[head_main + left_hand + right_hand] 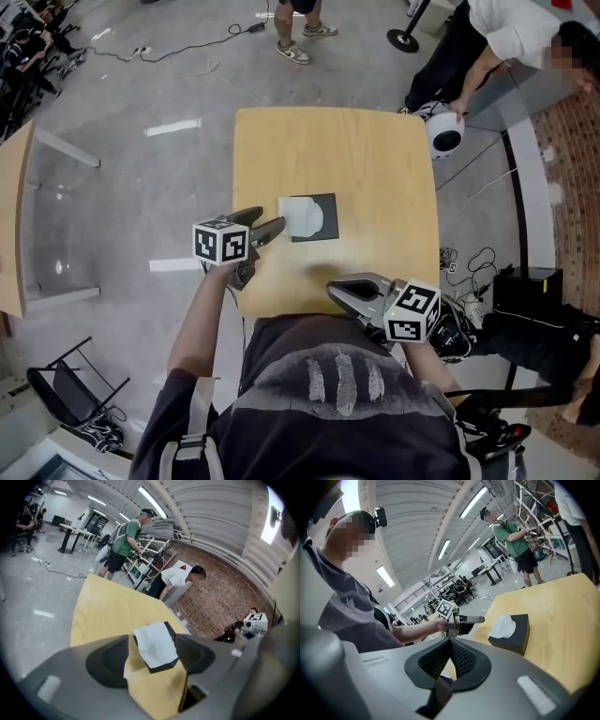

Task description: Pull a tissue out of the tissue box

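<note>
A black tissue box (319,218) lies on the wooden table (375,159), with a white tissue (301,216) sticking out of its top. My left gripper (270,228) hovers just left of the box, its jaws open. In the left gripper view the tissue (154,645) and box (163,664) show between the spread jaws of that gripper (152,638), untouched. My right gripper (339,289) sits near the table's front edge, shut on nothing. The right gripper view shows its pads (450,641) meeting, the box (516,637) ahead to the right, and the left gripper (474,619) beyond.
A person bends over a white round device (445,131) past the table's far right corner. Another person's legs (295,28) stand beyond the far edge. A second table (19,216) stands to the left, a black chair (70,394) at lower left, and a black case (527,291) on the right.
</note>
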### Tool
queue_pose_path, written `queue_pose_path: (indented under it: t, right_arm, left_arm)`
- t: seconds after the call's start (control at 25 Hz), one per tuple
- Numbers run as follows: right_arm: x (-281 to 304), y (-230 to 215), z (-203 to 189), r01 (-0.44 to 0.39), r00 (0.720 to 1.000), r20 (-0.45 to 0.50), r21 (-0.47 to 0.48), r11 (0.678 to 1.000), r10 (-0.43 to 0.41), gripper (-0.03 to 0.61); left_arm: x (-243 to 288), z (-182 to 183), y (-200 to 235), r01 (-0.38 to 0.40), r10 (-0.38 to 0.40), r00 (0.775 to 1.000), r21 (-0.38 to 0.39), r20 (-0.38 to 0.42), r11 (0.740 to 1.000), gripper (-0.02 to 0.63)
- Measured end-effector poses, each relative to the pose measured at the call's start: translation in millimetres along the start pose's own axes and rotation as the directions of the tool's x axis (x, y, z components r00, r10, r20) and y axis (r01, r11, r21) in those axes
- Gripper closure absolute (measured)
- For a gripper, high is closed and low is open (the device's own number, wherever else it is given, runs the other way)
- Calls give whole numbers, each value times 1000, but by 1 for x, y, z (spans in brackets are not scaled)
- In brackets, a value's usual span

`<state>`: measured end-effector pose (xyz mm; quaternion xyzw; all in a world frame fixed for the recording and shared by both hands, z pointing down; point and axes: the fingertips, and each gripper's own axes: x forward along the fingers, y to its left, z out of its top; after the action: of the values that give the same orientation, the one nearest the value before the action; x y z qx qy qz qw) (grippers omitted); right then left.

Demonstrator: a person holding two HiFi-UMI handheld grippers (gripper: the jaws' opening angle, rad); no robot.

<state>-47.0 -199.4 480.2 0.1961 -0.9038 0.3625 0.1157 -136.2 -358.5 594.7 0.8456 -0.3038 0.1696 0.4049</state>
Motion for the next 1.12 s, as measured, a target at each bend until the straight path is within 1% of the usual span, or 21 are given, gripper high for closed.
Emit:
queue_pose_path:
  t: [0.16,0.32,0.56,0.68,0.88,1.04,1.12]
  right_arm:
    - [1,-1,-1,17,1000,-11,3,1000,-17,580]
    - [1,0,-6,38,999,-21,7,999,-38,580]
    - [-3,-1,-12,76,997,-17,22,997,-75,580]
    - [-5,-2,-14,84,996,-17,29,996,-84,580]
    - [-5,-1,-16,100,995,-19,32,995,-99,580]
    - [-7,-1,-17,107,994,-16,35,994,-107,580]
    - [-7,-1,-17,107,994,-17,36,994,-106,580]
  left_arm:
    - [15,-2,10,47,-47,999,-60,-8,997,313]
    - [28,-5,14,97,-99,995,-113,-12,989,313]
    - [45,-19,22,132,-144,988,-169,-62,977,322]
    - [52,-23,23,169,-187,980,-222,-64,960,325]
    - [52,-25,21,241,-263,963,-260,-53,935,342]
    - [52,-22,11,315,-334,942,-302,-13,900,398]
    - [52,-21,8,337,-354,935,-315,4,887,417]
